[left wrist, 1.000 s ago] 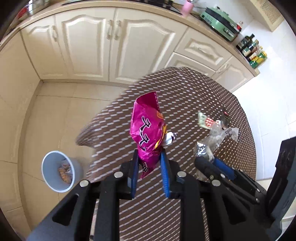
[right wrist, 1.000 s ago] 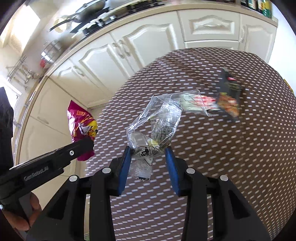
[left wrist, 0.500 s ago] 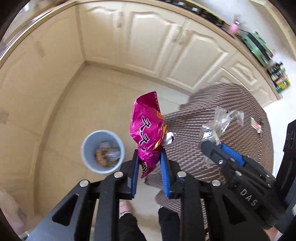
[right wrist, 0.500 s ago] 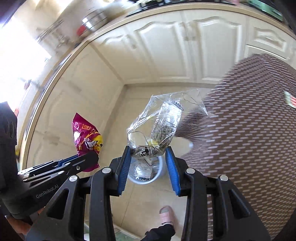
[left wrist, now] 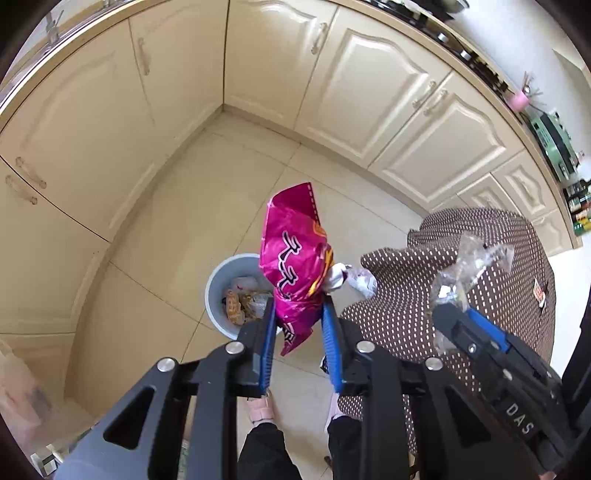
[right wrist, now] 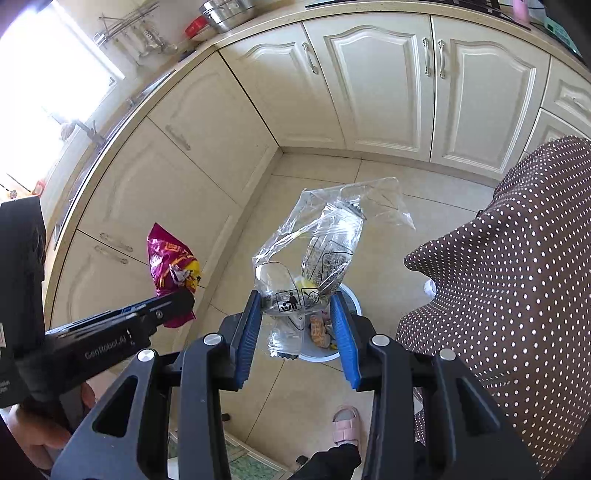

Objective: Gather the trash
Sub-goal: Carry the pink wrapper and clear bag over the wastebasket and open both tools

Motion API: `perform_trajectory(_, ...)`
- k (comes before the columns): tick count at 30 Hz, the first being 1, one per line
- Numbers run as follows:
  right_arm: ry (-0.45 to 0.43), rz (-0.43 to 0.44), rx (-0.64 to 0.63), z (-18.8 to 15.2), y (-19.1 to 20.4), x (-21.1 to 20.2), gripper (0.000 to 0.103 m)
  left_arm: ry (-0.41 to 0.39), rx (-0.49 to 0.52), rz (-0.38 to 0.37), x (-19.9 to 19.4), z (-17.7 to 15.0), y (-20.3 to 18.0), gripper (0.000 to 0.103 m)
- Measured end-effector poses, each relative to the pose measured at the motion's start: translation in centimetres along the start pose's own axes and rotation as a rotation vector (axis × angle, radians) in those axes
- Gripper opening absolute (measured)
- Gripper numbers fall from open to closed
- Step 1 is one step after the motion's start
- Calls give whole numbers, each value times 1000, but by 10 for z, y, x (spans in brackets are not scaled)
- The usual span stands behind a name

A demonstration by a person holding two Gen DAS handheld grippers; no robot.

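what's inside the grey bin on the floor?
The grey bin holds crumpled wrappers, one orange-printed. The pink snack bag in the opening left tongs covers its right side; anything deeper is hidden.

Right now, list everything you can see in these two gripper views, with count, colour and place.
snack bag: one, magenta, between the left gripper's pads, above the bin
clear plastic bag: one, transparent with black print, clamped in the right gripper over the bin
trash bin: one, pale grey, on the floor tiles, wrappers already inside
table cloth: one, brown with white dots, draped at the right
cabinets: several doors, cream, along the corner walls
pots: metal, on the countertop
slippers: pink, on the person's feet below
left gripper: black with blue pads, jaws opening
right gripper: black with blue pads
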State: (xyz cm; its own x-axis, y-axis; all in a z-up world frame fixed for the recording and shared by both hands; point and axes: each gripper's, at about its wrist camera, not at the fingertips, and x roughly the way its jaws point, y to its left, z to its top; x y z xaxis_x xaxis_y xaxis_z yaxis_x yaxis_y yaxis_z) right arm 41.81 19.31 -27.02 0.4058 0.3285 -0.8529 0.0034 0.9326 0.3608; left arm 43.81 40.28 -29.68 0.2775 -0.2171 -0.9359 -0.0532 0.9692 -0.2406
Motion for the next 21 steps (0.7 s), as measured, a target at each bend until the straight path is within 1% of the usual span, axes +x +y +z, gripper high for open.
perform_trajectory(1, 1, -3, 0, 2, 2, 2, 36, -1, -8, -8, 0, 3, 5, 26)
perform_trajectory(2, 1, -5, 1, 4, 3, 4, 36, -3, -15, -8, 0, 5, 7, 31)
perform_trajectory(3, 0, -7, 1, 1, 4, 4, 36, -5, -20, -3, 0, 5, 7, 39)
perform_trajectory(5, 2, -11, 1, 2, 4, 5, 36, -8, -24, 5, 2, 10, 10, 43)
perform_trajectory(11, 10, -14, -2, 8, 11, 11, 36, -7, -38, 7, 1, 16, 21, 45)
perform_trajectory(17, 22, -3, -23, 12, 25, 20, 36, -7, -54, 6, -3, 16, 29, 45)
perform_trajectory(21, 34, 8, -39, 13, 34, 26, 36, -13, -73, 15, -7, 16, 38, 47)
